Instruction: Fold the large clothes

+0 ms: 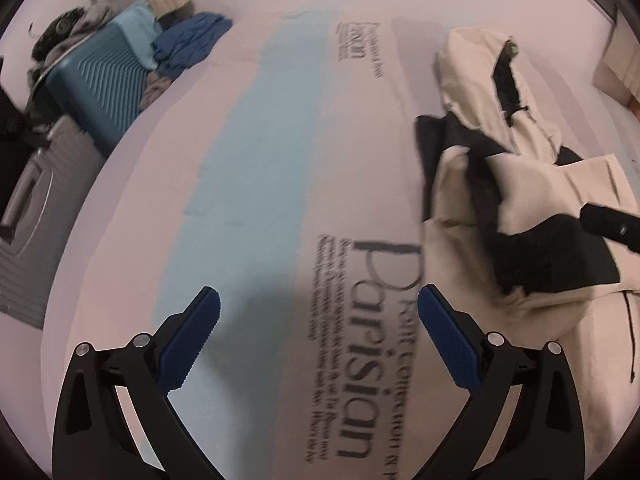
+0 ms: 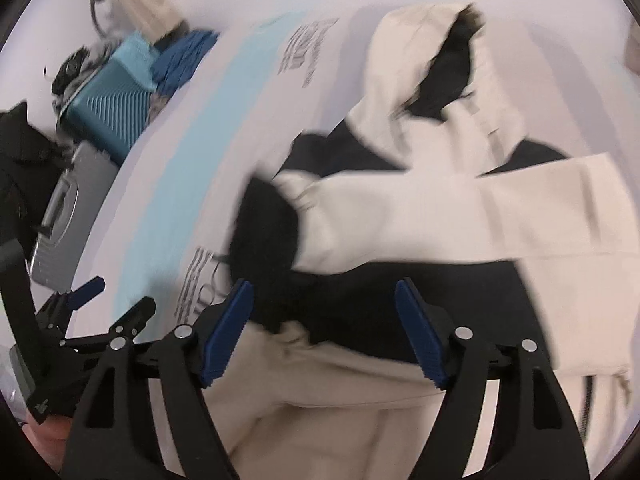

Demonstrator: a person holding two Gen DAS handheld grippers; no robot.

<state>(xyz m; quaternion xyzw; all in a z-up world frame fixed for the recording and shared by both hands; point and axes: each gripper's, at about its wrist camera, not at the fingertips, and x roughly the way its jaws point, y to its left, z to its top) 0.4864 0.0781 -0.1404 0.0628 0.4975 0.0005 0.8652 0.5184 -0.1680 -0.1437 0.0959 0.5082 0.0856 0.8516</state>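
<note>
A cream and black garment [image 1: 508,184] lies crumpled on the bed sheet [image 1: 280,160], which is white with a pale blue stripe and "Parisian" print. My left gripper [image 1: 319,292] is open over bare sheet, left of the garment, with nothing between its blue pads. A black finger of the right gripper [image 1: 612,226] pokes in over the garment at the right edge. In the right wrist view, my right gripper [image 2: 324,285] hovers open above the garment [image 2: 400,216], its pads clear of the cloth. The left gripper [image 2: 104,300] shows at the lower left.
Beside the bed on the left stand a teal ribbed suitcase [image 1: 100,84] and a grey suitcase [image 1: 28,200]. Blue clothes [image 1: 188,40] are piled near the bed's far corner. A cardboard box [image 1: 620,68] sits at the far right.
</note>
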